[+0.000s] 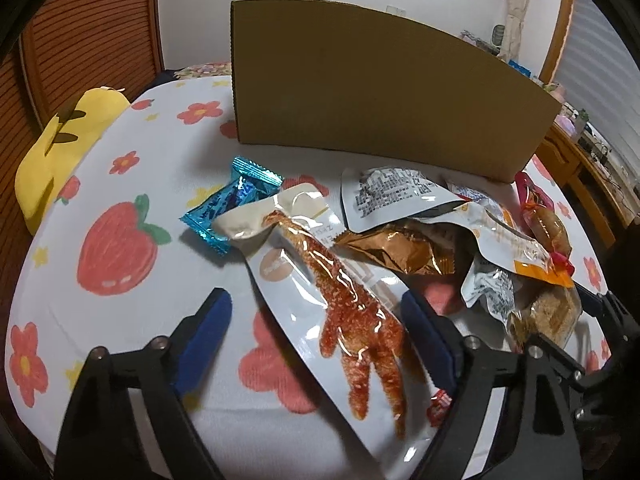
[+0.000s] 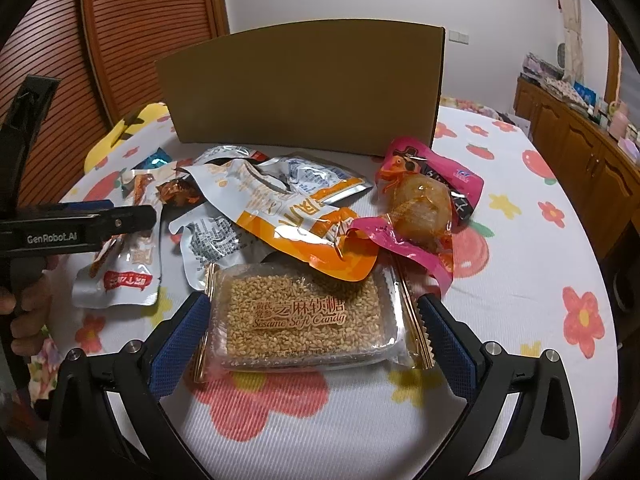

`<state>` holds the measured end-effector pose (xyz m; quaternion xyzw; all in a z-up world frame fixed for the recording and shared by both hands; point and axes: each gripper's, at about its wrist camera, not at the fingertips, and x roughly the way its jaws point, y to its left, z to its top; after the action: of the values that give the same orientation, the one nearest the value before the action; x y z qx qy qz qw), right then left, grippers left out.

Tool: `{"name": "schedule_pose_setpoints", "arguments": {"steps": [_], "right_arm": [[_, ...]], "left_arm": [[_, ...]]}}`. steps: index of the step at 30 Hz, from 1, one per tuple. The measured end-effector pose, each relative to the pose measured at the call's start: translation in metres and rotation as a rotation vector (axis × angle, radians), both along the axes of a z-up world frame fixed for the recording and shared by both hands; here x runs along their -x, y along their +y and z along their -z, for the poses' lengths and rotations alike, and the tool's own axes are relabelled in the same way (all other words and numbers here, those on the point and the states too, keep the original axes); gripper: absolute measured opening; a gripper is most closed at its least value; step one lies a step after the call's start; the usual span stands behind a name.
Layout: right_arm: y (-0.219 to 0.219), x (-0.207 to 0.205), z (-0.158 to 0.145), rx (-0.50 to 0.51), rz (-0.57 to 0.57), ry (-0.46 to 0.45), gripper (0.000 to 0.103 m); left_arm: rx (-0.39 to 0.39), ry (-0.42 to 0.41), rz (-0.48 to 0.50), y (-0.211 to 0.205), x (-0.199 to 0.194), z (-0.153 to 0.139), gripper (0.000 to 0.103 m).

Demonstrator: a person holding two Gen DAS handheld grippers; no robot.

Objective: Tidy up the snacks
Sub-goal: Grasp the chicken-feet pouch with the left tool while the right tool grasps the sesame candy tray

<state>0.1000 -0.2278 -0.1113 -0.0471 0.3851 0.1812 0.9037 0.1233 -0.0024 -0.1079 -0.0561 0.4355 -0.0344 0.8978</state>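
A pile of snack packets lies on a flowered cloth before a cardboard box (image 1: 380,92). My left gripper (image 1: 316,300) is open around a clear packet with a red chicken foot (image 1: 344,304); its blue pads stand either side, apart from it. A blue candy wrapper (image 1: 232,204) lies to its left. My right gripper (image 2: 316,308) is open around a sesame soft candy packet (image 2: 300,320). Beyond it lie an orange and silver packet (image 2: 288,216) and a pink packet (image 2: 428,204). The left gripper (image 2: 80,224) shows at the left of the right wrist view.
The box (image 2: 304,88) stands upright at the back of the cloth. A yellow plush toy (image 1: 68,140) lies at the far left. A brown foil packet (image 1: 400,252) and silver packets (image 1: 392,196) sit in the pile. Wooden cabinets (image 2: 580,140) line the right wall.
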Motion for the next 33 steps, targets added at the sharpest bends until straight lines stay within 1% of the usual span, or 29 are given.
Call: {"name": "schedule_pose_setpoints", "arguments": {"steps": [3,5,6,8,10,12,17,20,27,33], "right_arm": [[0.000,0.000,0.000,0.001,0.000,0.001,0.103],[0.000,0.000,0.000,0.001,0.000,0.001,0.103],[0.000,0.000,0.000,0.001,0.000,0.000,0.103],[0.000,0.000,0.000,0.001,0.000,0.000,0.103],[0.000,0.000,0.000,0.001,0.000,0.000,0.103],[0.000,0.000,0.000,0.001,0.000,0.000,0.103],[0.000,0.000,0.000,0.001,0.000,0.000,0.103],[0.000,0.000,0.000,0.000,0.000,0.000,0.103],[0.002,-0.001,0.000,0.011,-0.003,0.012,0.103],[0.002,-0.003,-0.004,0.020,-0.011,0.045,0.103]], "left_arm": [[0.009,-0.001,0.013,0.005,0.006,-0.001,0.076],[0.019,-0.001,0.025,0.010,0.010,-0.002,0.067],[0.021,-0.002,0.029,0.012,0.013,-0.003,0.065],[0.023,-0.004,0.030,0.017,0.017,-0.003,0.054],[0.018,-0.007,0.025,0.021,0.018,-0.004,0.047],[0.014,-0.007,0.015,0.024,0.015,-0.003,0.046],[0.004,-0.003,0.032,0.023,0.007,-0.004,0.046],[0.015,-0.006,0.042,0.024,0.009,-0.004,0.043],[0.037,-0.031,0.085,0.029,0.026,-0.006,0.043],[0.031,-0.071,0.095,0.034,0.041,-0.013,0.042]]}}
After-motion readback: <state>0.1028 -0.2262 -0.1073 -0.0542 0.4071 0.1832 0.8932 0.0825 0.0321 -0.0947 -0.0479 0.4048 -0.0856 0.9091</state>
